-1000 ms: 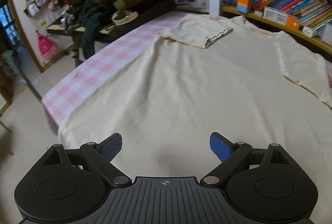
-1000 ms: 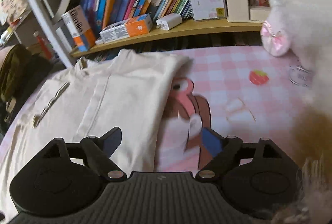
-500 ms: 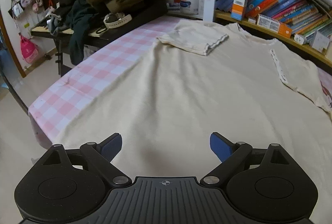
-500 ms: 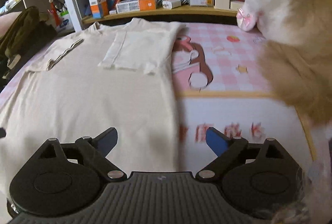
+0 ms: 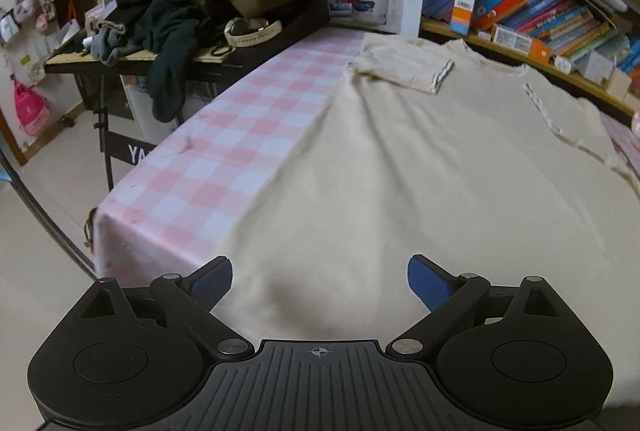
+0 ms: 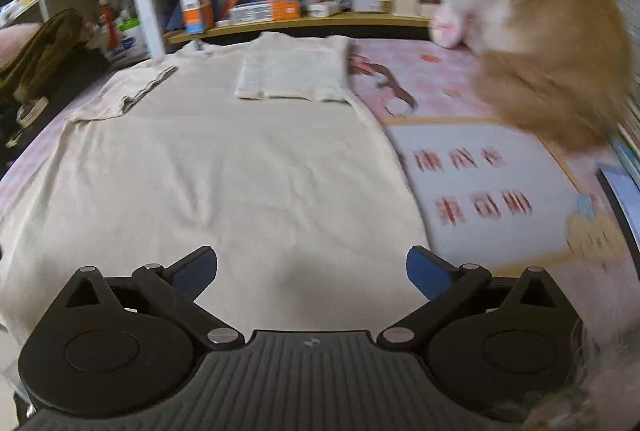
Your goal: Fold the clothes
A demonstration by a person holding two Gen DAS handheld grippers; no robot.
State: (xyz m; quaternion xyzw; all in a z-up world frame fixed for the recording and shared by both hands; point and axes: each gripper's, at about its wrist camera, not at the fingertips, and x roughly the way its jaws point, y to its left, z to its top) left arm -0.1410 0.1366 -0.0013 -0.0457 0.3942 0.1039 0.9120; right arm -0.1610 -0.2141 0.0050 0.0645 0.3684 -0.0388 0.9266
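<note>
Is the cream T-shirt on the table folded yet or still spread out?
Partly folded: both sleeves of the cream T-shirt are turned in over the chest, while the body lies spread flat on the checked tablecloth.

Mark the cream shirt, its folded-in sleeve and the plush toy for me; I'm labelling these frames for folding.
cream shirt (image 6: 224, 183), right wrist view, middle of the body panel.
folded-in sleeve (image 6: 294, 75), right wrist view, centre of the flap lying on the shirt.
plush toy (image 6: 552, 47), right wrist view, its tan fur.

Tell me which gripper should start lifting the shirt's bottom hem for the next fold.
Probably either: both sleeves are folded in. The left gripper and right gripper, both open, each hover over the cream shirt near its hem corners.
</note>
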